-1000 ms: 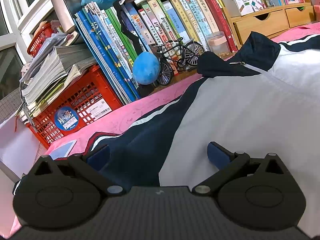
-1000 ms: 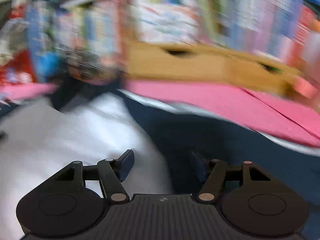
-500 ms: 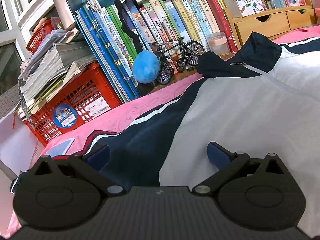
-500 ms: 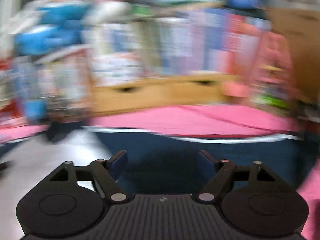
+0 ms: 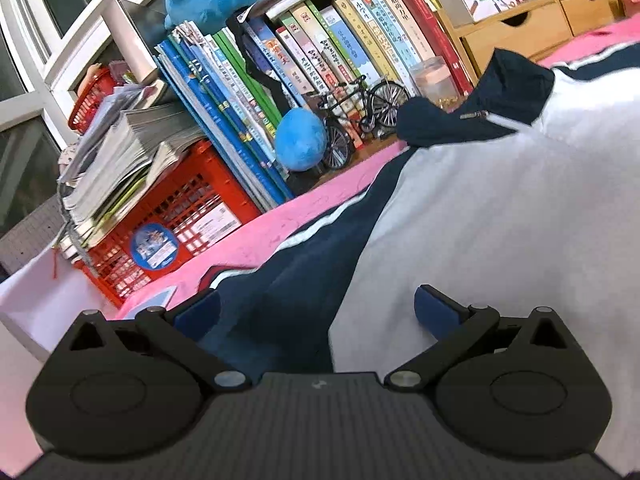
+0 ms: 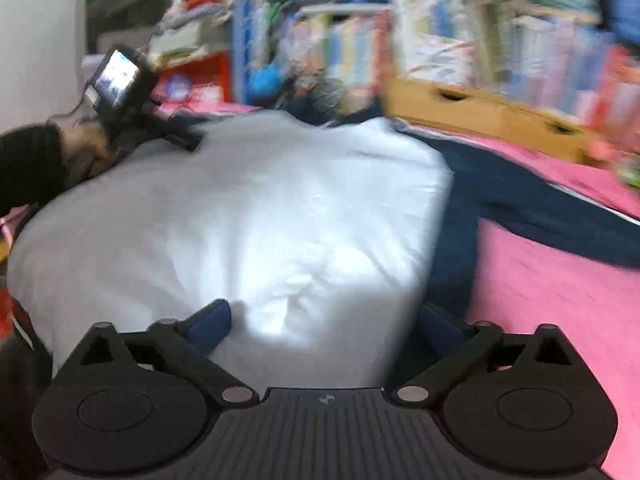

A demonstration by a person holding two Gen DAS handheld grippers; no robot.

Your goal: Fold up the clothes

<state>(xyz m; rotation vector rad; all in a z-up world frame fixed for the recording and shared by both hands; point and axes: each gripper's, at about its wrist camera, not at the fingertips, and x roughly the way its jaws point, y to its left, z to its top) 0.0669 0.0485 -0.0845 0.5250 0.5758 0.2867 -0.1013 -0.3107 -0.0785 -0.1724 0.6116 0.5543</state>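
A white and navy jacket [image 5: 480,208] lies spread on a pink table cover [image 5: 280,232]. Its navy sleeve with a white stripe [image 5: 304,272] runs toward the left. My left gripper [image 5: 316,312] is open, low over the seam between sleeve and white body. In the right wrist view the jacket's white body [image 6: 260,220] fills the middle, with a navy sleeve [image 6: 540,204] stretched out right. My right gripper [image 6: 324,324] is open over the white hem area. The left gripper's body [image 6: 120,92] shows at the far left of that view, resting on the jacket.
Books [image 5: 320,52], a red crate [image 5: 172,224], a blue plush [image 5: 300,140], a model bicycle [image 5: 360,116] and wooden drawers [image 5: 532,28] line the back of the table. Bare pink cover [image 6: 560,312] lies to the right of the jacket.
The right gripper swung fast, from facing the right sleeve and drawers to facing left over the white body. The left gripper barely moved, tilting slightly.
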